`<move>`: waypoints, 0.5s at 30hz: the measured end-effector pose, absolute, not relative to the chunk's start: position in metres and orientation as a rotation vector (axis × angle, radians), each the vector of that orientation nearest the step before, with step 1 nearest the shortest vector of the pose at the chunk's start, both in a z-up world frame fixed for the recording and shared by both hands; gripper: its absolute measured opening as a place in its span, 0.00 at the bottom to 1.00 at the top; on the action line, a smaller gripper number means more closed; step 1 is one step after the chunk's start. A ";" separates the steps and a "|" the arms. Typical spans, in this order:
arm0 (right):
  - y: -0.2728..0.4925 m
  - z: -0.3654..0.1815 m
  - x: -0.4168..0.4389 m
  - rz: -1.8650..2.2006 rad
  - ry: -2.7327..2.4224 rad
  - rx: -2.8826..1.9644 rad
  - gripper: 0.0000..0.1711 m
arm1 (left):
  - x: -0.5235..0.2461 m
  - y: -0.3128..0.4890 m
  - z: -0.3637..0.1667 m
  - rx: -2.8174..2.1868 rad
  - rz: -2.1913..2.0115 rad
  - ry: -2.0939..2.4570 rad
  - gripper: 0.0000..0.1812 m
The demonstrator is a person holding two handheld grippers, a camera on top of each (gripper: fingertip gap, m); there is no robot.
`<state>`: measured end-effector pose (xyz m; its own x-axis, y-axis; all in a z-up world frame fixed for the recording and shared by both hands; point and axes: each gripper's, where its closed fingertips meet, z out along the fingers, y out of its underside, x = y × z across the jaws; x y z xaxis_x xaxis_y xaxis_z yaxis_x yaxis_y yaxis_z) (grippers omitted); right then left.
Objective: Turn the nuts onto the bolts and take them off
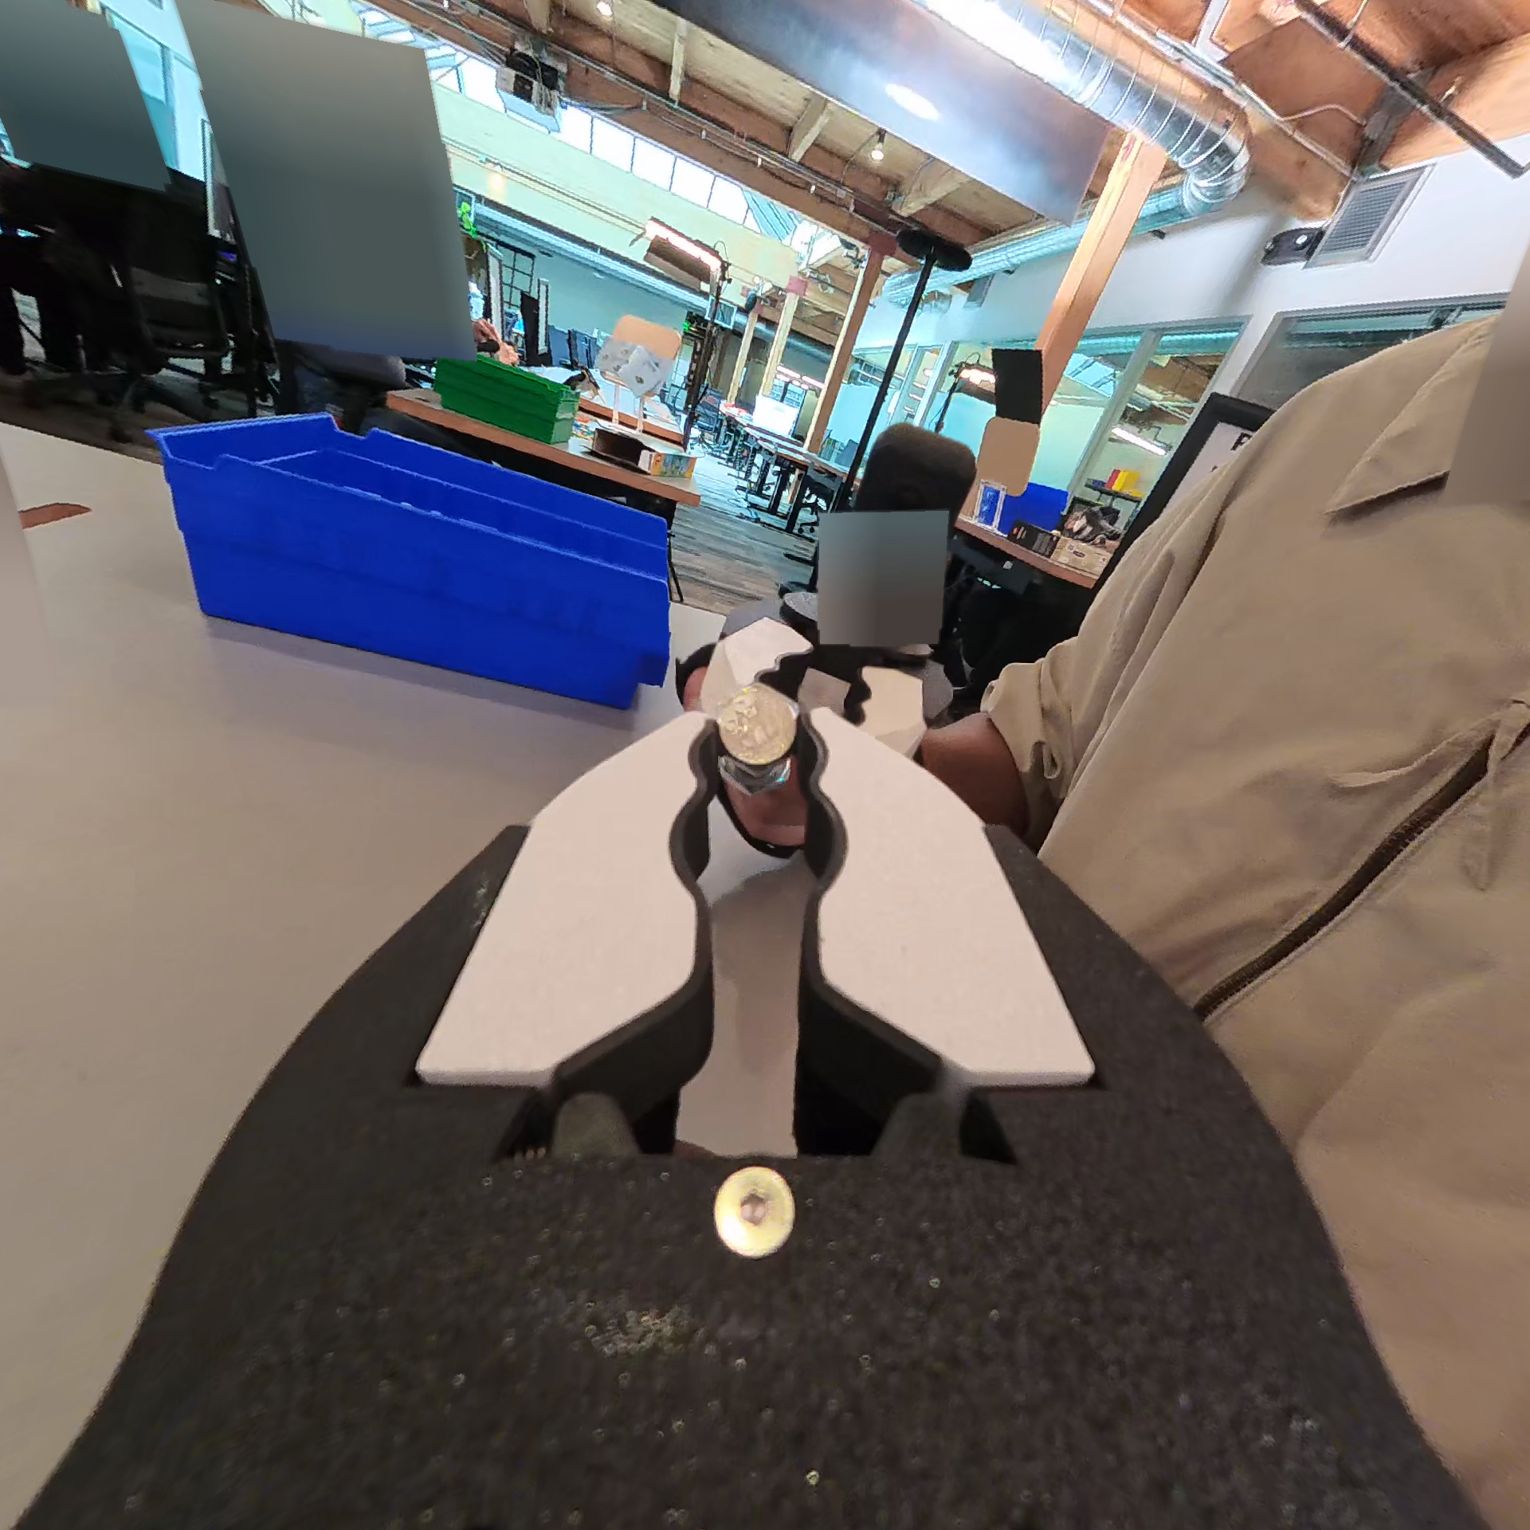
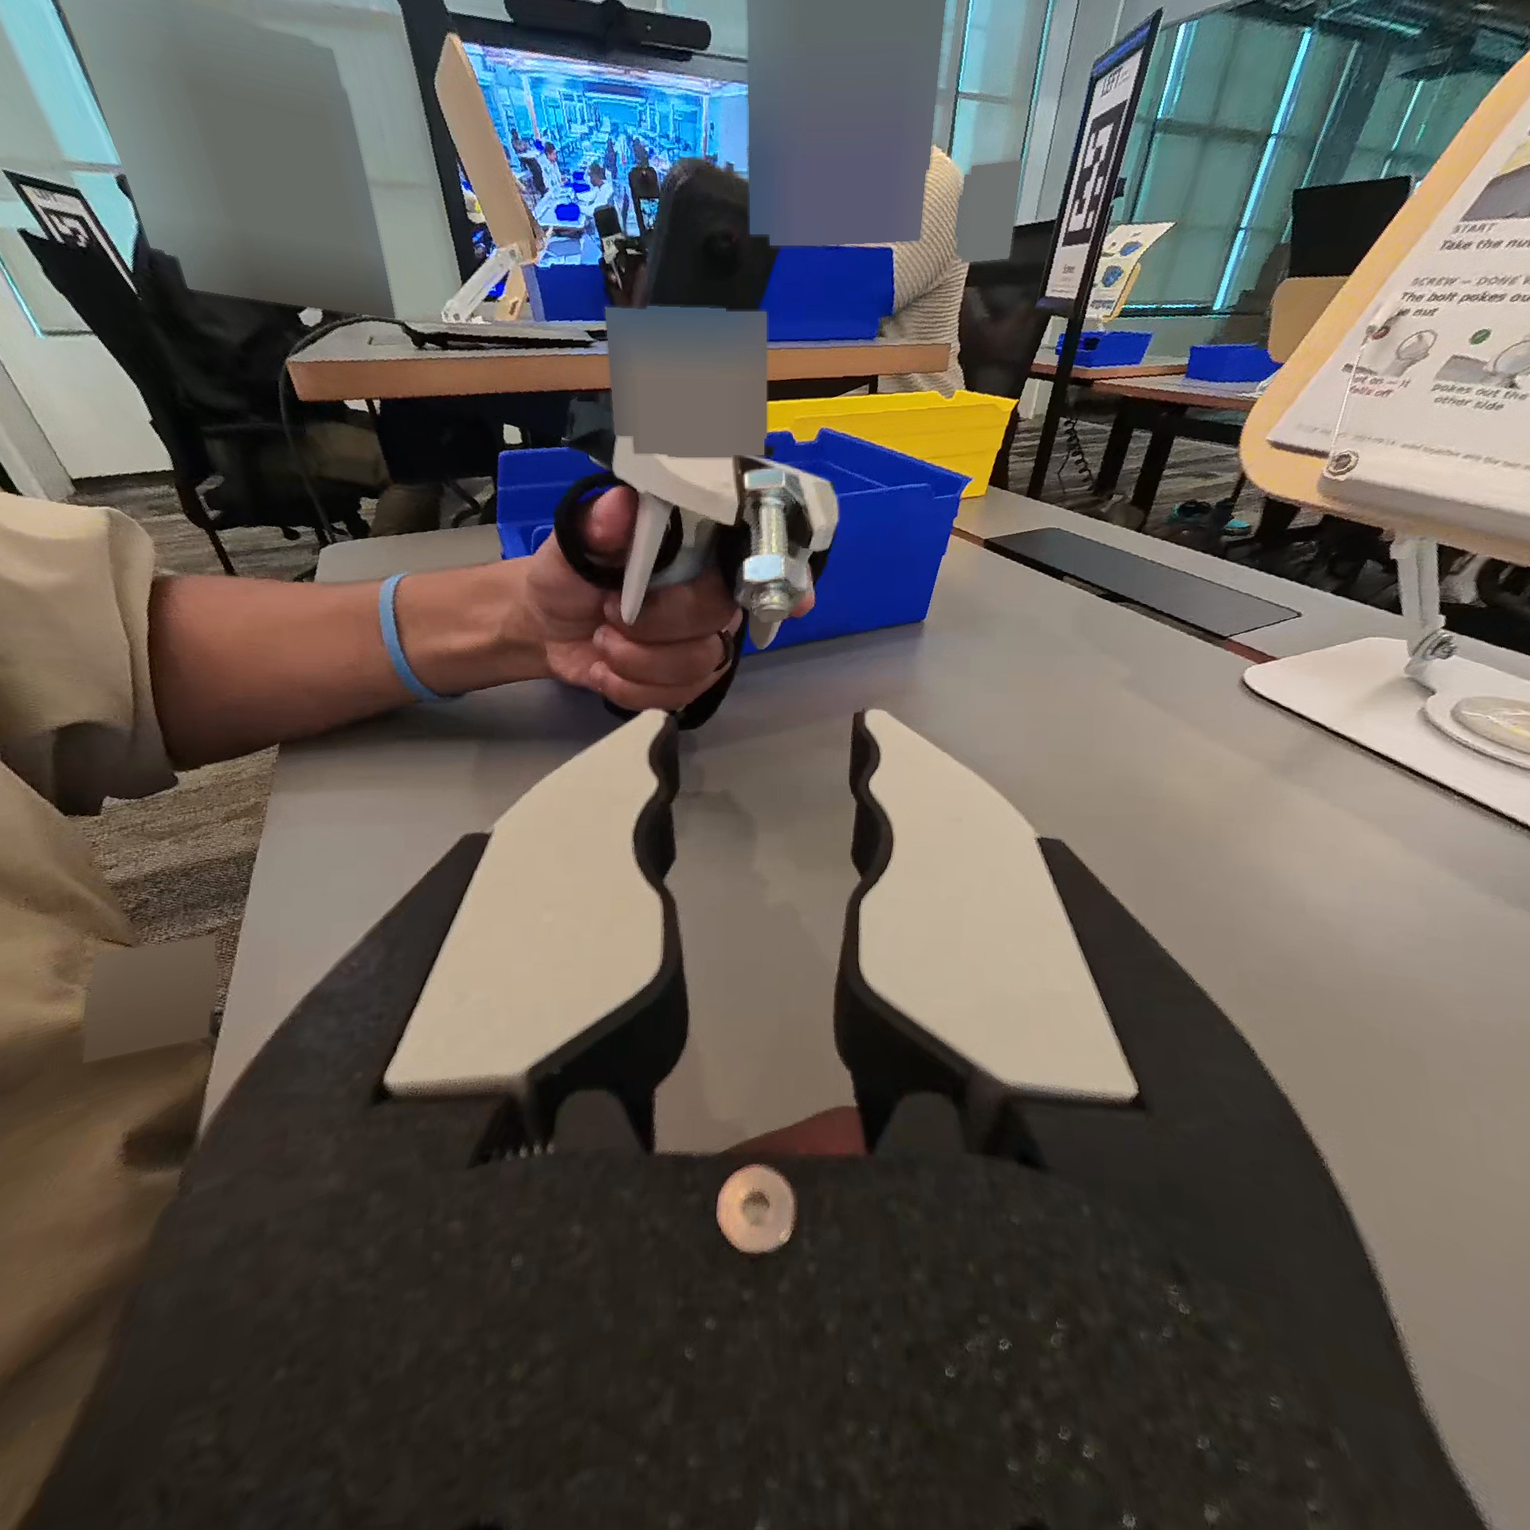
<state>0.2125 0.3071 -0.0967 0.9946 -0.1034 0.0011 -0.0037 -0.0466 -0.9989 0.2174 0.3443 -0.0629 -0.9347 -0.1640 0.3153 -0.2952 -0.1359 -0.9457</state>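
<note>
My left gripper [image 1: 753, 749] is shut on the head end of a silver bolt [image 1: 755, 724], held above the grey table [image 1: 248, 828]. A hex nut [image 1: 752, 777] sits on the bolt's thread below the head. In the right wrist view the left gripper [image 2: 745, 505] shows farther off, in a person's hand, with the bolt [image 2: 770, 530] pointing down and the nut [image 2: 766, 575] near its lower end. My right gripper [image 2: 766, 728] is open and empty, a short way in front of and below the bolt. It also shows in the left wrist view [image 1: 815, 675], just beyond the bolt.
A blue bin [image 1: 414, 563] stands on the table to the left; in the right wrist view a blue bin [image 2: 878, 530] is behind the bolt, with a yellow bin [image 2: 902, 422] beyond. An instruction board on a white stand [image 2: 1407, 372] is at the right. A beige sleeve [image 1: 1242, 662] is close by. My right fingertips sit around 6 cm from my left ones.
</note>
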 end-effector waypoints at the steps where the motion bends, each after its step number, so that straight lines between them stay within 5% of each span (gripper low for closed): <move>1: 0.307 -0.095 0.213 -0.063 0.088 -1.610 0.22 | 0.218 0.345 -0.063 0.541 2.245 -2.008 0.10; 10: 0.343 -0.085 0.213 0.102 -0.085 -1.830 0.24 | 0.213 0.341 -0.065 0.503 2.221 -2.100 0.10; 15: 0.353 -0.088 0.211 0.053 -0.188 -1.916 0.11 | 0.213 0.340 -0.063 0.501 2.241 -2.096 0.10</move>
